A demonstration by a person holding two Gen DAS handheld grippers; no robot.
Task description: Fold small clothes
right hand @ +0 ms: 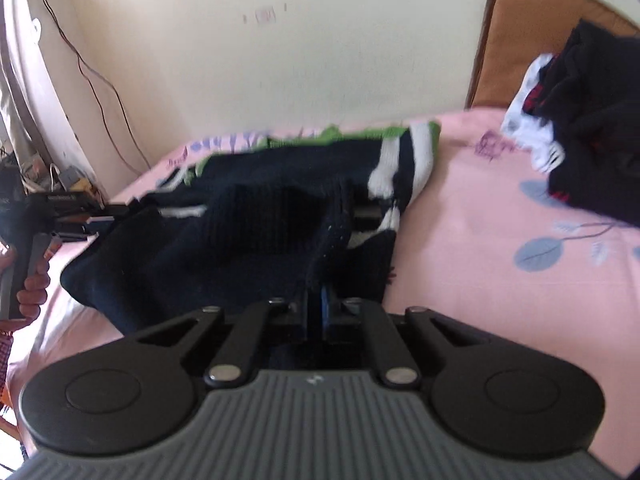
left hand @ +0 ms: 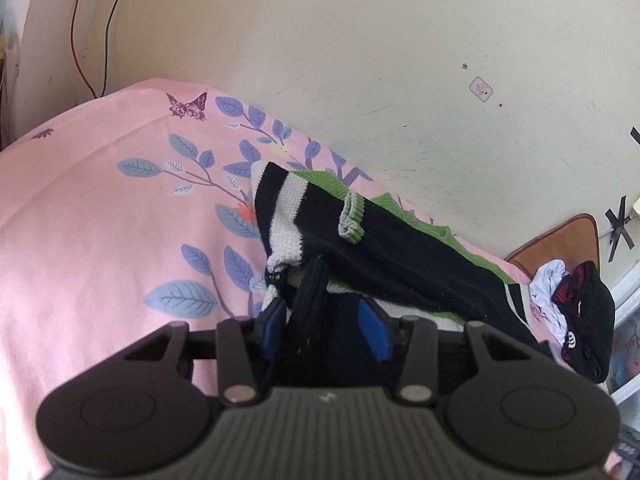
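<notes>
A small knitted sweater (left hand: 384,248), black with white and green stripes, lies partly folded on the pink floral bedsheet (left hand: 100,220). My left gripper (left hand: 324,328) has its blue pads apart, with a black fold of the sweater between them. My right gripper (right hand: 316,308) is shut on the sweater's black hem (right hand: 256,236) and lifts it off the bed. The left gripper (right hand: 68,216) and the hand holding it show at the left edge of the right wrist view.
A heap of black, white and red clothes (left hand: 576,312) lies at the bed's end, also in the right wrist view (right hand: 580,128). A brown headboard (right hand: 516,36) stands behind it. A cream wall (left hand: 400,60) runs along the bed, with wires (left hand: 80,32) hanging at the left.
</notes>
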